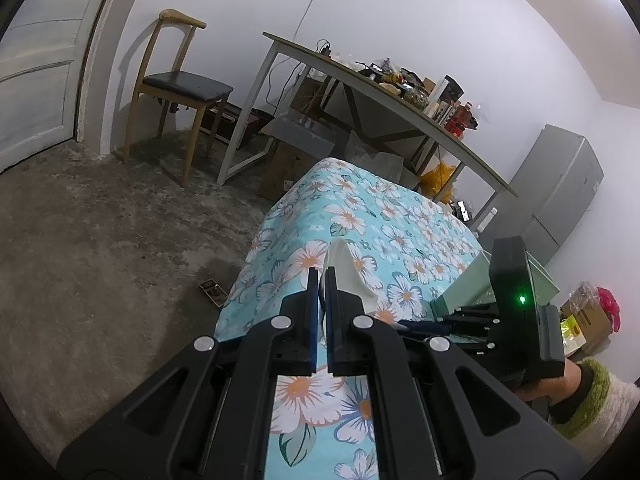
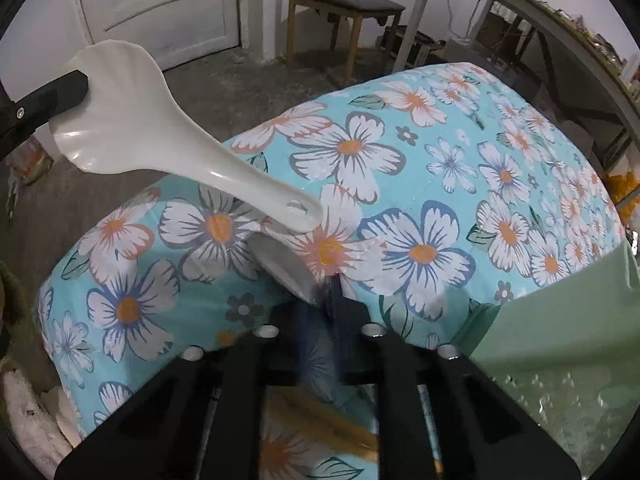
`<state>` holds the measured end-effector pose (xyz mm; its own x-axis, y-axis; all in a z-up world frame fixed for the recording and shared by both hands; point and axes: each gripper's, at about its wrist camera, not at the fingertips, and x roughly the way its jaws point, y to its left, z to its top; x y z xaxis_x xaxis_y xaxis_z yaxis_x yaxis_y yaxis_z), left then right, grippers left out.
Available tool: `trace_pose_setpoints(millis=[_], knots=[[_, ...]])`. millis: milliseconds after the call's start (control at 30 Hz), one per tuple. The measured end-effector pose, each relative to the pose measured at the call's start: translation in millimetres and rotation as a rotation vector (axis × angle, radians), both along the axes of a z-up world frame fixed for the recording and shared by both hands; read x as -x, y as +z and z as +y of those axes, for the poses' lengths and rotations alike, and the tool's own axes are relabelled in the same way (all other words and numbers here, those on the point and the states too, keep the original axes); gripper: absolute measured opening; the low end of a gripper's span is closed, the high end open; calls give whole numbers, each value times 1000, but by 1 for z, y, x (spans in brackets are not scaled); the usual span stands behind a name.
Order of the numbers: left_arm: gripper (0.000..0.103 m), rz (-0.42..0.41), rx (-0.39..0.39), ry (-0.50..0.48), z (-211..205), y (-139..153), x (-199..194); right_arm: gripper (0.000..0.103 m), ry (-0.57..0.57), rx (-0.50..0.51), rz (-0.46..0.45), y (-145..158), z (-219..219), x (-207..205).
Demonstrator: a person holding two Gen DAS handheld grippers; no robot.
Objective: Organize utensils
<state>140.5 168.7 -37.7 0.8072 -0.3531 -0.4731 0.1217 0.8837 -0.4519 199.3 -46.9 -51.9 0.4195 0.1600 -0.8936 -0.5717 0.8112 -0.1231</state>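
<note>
Left gripper (image 1: 319,280) clamps the white rice paddle (image 2: 132,120) by its broad blade, handle slanting toward five o'clock over the floral tablecloth (image 2: 440,140). Right gripper (image 2: 326,296) looks clenched, motion-blurred; what it pinches I cannot tell. Paddle looks light, stiff, glossy and slippery: the blade gives the surest hold.

Home room: chair (image 1: 176,92), cluttered desk (image 1: 384,92), fridge (image 1: 560,184).
</note>
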Motion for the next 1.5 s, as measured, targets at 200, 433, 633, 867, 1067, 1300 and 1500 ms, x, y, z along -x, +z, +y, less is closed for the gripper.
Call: trace_pose_setpoints(millis=[200,433,633,867,1067,1300,1500], knots=[[2,-18,-5,10,3,7,6,7,-25,-26,-39,7,-6,10],[2,-40,-7,34,6,18,11,6,-48,-86,-144,35,-14,33],[2,-86,-22,42,5,34,17,4,-103,-184,-247,69,-33,49],[2,-174,-56,38,-2,64,27,3,-158,-294,-327,98,-55,64],[2,-256,-79,27,-10,97,33,3,-196,-382,-355,111,-75,75],[2,-355,-71,-64,-40,141,31,3,-226,-499,-417,138,-105,94],[2,-411,-100,-212,-90,167,23,3,-260,-607,-487,174,-146,119]])
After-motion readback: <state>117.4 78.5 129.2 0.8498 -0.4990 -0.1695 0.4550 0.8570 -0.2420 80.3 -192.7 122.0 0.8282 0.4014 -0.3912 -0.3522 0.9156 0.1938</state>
